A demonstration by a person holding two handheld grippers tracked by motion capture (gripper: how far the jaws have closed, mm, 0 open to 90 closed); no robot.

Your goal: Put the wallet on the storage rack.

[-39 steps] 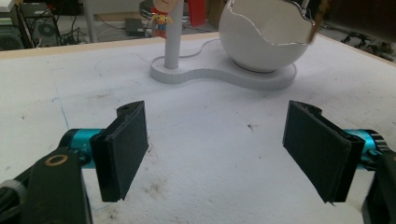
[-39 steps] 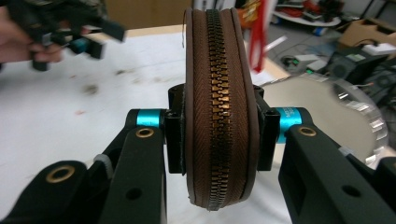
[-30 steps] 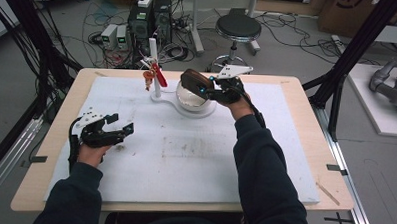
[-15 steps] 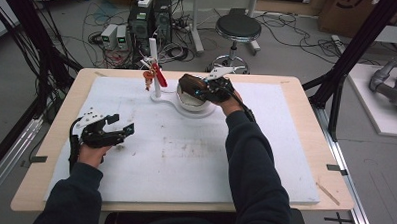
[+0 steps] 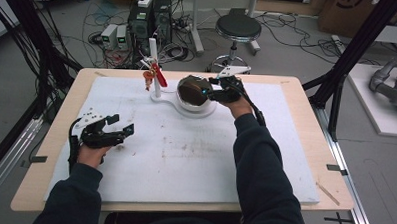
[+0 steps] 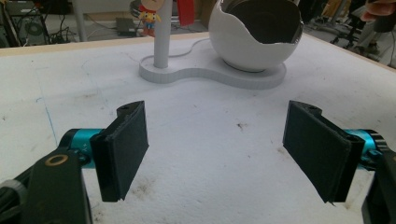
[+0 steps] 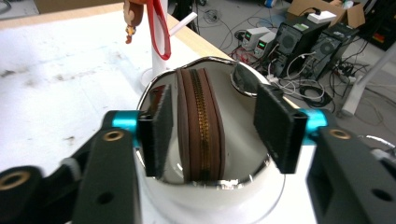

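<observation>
Brown leather pouch (image 7: pixel 201 126) with a zipper stands on its edge inside the shiny bowl (image 7: pixel 243 77) (the bowl sits on a white stand (image 5: pixel 159 98)). Right gripper (image 7: pixel 212 128) hangs over it; its jaws have just been opening and do not press the pouch. Left gripper (image 6: pixel 224 154) rests wide open and empty on the white mat (image 5: pixel 185 156).

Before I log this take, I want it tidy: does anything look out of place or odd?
Nothing looks spilled or broken. The brown zip pouch stands on edge inside the egg-shaped bowl, between the parted jaws of the right hand-held gripper, which have just been opening. The bowl's jagged rim looks like its design. The white mat carries dark smudges.
</observation>
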